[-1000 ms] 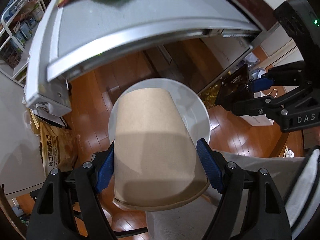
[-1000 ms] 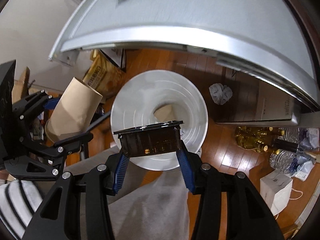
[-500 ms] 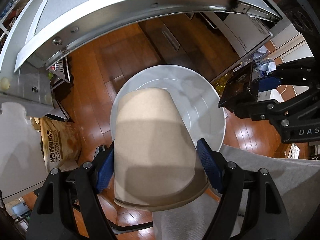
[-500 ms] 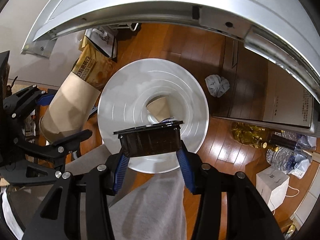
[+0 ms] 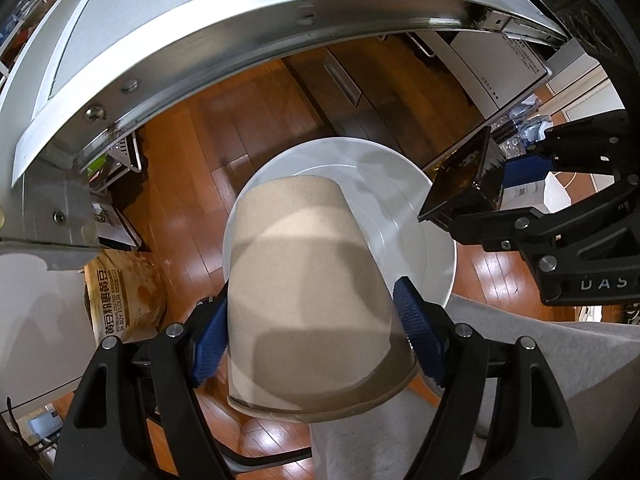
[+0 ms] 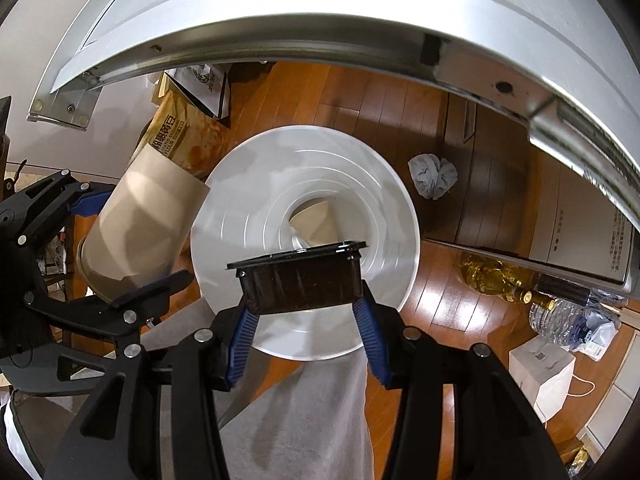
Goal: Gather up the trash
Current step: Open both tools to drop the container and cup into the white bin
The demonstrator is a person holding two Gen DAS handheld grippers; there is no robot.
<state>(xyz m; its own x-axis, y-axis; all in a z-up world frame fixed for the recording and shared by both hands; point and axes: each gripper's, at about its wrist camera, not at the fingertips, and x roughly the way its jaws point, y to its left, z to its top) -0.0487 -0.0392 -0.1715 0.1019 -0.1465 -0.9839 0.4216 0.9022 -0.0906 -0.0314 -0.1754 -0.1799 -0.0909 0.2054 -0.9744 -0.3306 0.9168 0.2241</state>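
Note:
My left gripper [image 5: 310, 334] is shut on a large brown paper cup [image 5: 304, 296], held bottom-forward over the white round bin [image 5: 432, 236] on the floor. My right gripper [image 6: 304, 320] is shut on a black plastic tray [image 6: 300, 280], held over the same bin [image 6: 240, 216]. A second brown paper cup [image 6: 314, 228] lies at the bin's bottom. The left gripper's cup also shows in the right wrist view [image 6: 140, 224], at the bin's left rim. The right gripper's tray shows in the left wrist view [image 5: 464, 184], at the bin's right rim.
The metal table edge [image 5: 240, 12] arches overhead. A crumpled grey wad [image 6: 434, 176] lies on the wood floor right of the bin. A brown flour bag [image 5: 124, 292] stands left of it. Bottles [image 6: 504, 280] and a white box [image 6: 548, 376] sit at the right.
Both grippers have dropped below the table edge and closer to the bin, keeping hold of the cup and the tray. The tabletop litter has left view.

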